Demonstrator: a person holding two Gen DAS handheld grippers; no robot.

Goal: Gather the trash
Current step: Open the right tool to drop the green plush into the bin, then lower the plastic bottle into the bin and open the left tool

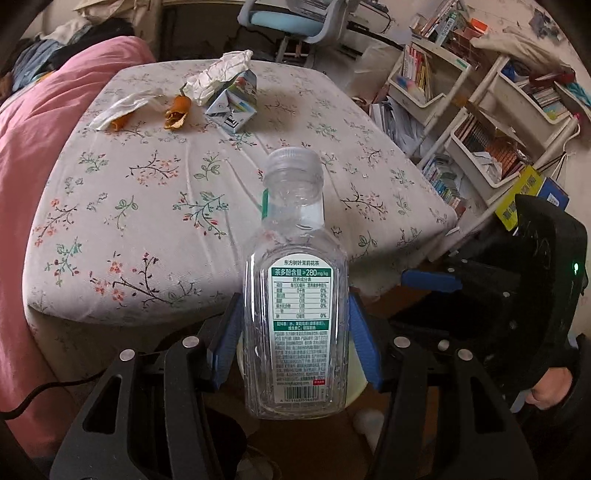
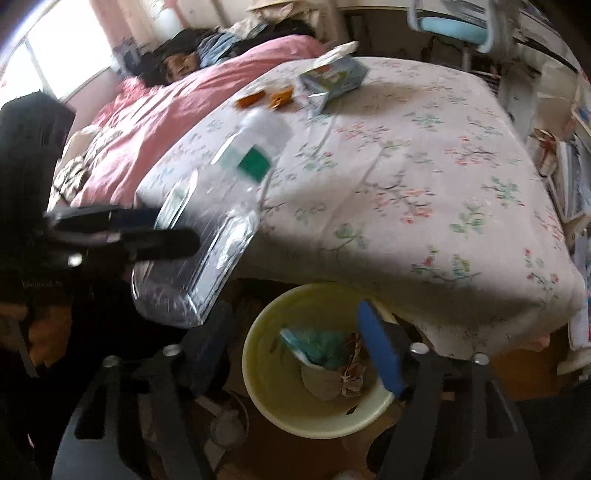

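My left gripper (image 1: 295, 299) is shut on a clear plastic bottle (image 1: 295, 314) with a white cap and a green label. Its blue pads press both of the bottle's sides. The bottle hangs upright over a yellow bin (image 2: 317, 417) that stands on the floor by the table's near edge. In the right wrist view the bottle (image 2: 207, 240) is blurred at the left, held by the left gripper (image 2: 173, 229). My right gripper (image 2: 291, 314) stands open above the bin, nothing between its pads. On the far side of the floral tablecloth (image 1: 147, 221) lie a squashed carton (image 1: 232, 107), crumpled paper (image 1: 218, 77), orange peel (image 1: 177, 112) and a white tissue (image 1: 122, 107).
The bin holds a teal packet (image 2: 321, 347) and a crumpled wrapper (image 2: 352, 369). A pink duvet (image 1: 33, 166) lies left of the table. White bookshelves (image 1: 491, 122) crowd the right side, and a blue chair (image 1: 291, 18) stands behind the table. A black cable (image 1: 44, 391) runs over the floor.
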